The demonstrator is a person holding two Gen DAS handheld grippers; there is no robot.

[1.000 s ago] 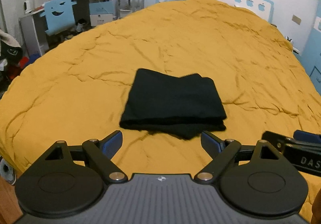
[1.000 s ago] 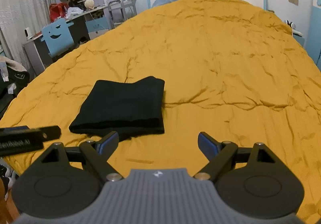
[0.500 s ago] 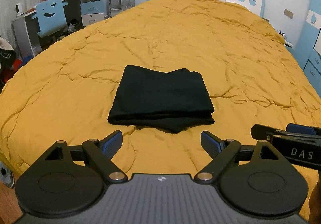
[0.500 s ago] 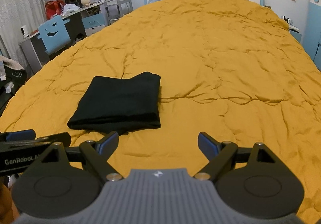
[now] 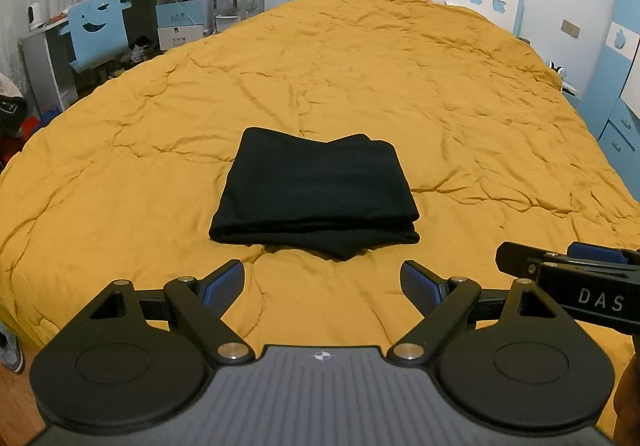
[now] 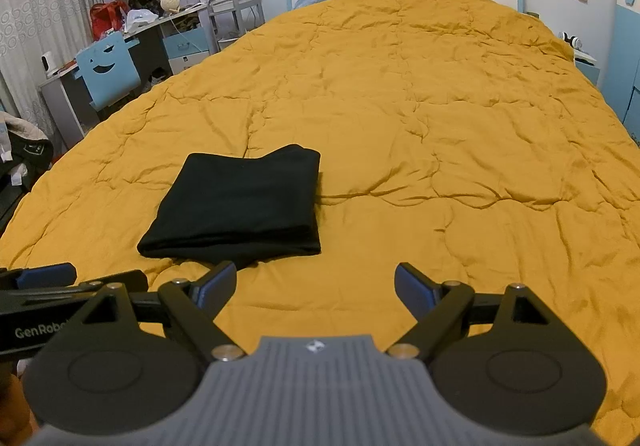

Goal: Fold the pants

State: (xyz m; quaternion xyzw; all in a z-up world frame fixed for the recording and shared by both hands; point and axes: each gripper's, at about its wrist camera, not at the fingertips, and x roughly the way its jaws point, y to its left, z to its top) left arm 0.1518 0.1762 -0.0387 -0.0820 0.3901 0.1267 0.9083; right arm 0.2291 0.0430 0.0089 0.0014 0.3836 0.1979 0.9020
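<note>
The black pants (image 5: 316, 192) lie folded into a flat, squarish stack on the yellow quilt (image 5: 400, 86), toward the near end of the bed. My left gripper (image 5: 322, 280) hovers just short of the stack's near edge, its blue-padded fingers (image 5: 224, 282) spread wide and empty, the pants straight ahead between them but not touching. My right gripper (image 6: 315, 280) also stands wide apart and holds nothing; from its camera the pants (image 6: 240, 206) sit ahead and to the left, near its left fingertip (image 6: 214, 284). A small corner of cloth pokes out under the stack's front edge, though the dark fabric makes the layers hard to count. Each gripper shows at the edge of the other's view, side by side.
</note>
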